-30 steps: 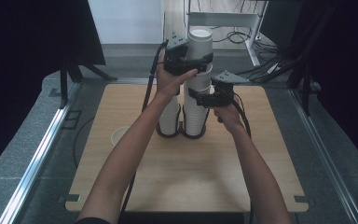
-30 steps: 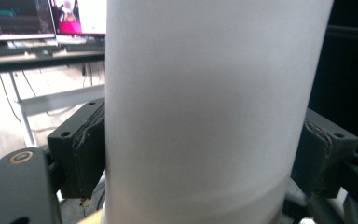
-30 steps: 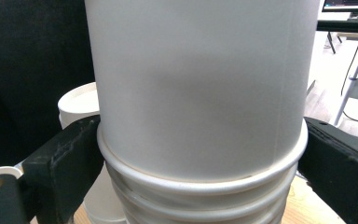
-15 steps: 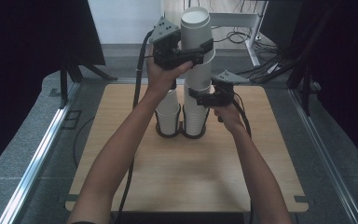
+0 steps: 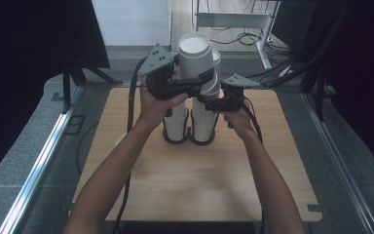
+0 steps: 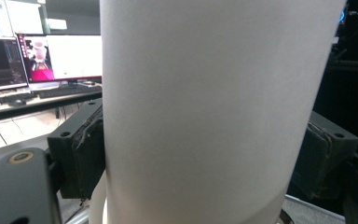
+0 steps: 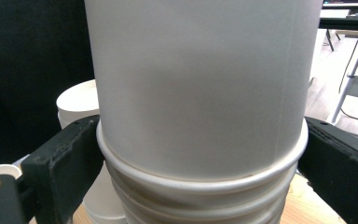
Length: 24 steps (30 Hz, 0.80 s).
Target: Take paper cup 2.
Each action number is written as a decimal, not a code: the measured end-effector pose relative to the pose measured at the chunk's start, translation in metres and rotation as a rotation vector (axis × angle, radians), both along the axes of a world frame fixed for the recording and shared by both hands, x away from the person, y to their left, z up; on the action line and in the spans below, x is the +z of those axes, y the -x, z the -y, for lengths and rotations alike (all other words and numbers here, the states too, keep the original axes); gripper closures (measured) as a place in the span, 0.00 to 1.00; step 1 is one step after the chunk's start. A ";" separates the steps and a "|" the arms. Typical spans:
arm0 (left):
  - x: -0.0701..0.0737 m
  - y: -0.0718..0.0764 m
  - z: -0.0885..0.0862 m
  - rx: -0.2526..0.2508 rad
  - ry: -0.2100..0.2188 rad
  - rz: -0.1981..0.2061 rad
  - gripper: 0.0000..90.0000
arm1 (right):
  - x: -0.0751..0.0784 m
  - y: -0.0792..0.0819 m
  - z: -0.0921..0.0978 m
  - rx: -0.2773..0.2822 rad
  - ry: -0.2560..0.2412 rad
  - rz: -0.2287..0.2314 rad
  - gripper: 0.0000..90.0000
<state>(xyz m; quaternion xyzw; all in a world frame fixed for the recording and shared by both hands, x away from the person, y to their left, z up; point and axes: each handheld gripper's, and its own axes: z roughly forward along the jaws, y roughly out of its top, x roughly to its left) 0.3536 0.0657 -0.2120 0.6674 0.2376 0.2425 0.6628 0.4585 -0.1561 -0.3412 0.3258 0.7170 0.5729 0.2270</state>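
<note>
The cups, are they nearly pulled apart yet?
Partly. The left tool has the top cup clamped and lifted high above the right stack, while the right tool grips that stack's upper rims to steady it. Left to do: setting the lifted cup down, perhaps on the shorter left stack.

White paper cup (image 5: pixel 195 53) lifted upright, partly nested above tall stack of cups (image 5: pixel 204 117); second stack (image 5: pixel 176 124) just beside.
</note>
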 end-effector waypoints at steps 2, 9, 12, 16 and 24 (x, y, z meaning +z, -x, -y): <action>-0.003 0.003 -0.002 0.000 -0.001 -0.003 0.19 | 0.000 0.000 0.000 -0.005 0.013 0.006 0.04; -0.023 0.019 -0.011 -0.023 0.012 -0.028 0.19 | -0.001 0.001 0.000 -0.027 0.016 0.004 0.05; -0.031 0.025 -0.017 -0.033 0.029 -0.041 0.19 | -0.001 0.004 0.002 -0.027 0.008 0.004 0.07; -0.042 0.039 -0.031 -0.037 0.072 -0.079 0.19 | -0.001 0.010 0.006 -0.039 0.024 0.021 0.11; -0.066 0.066 -0.041 -0.006 0.013 -0.064 0.19 | -0.003 0.026 0.016 -0.056 -0.003 0.035 0.11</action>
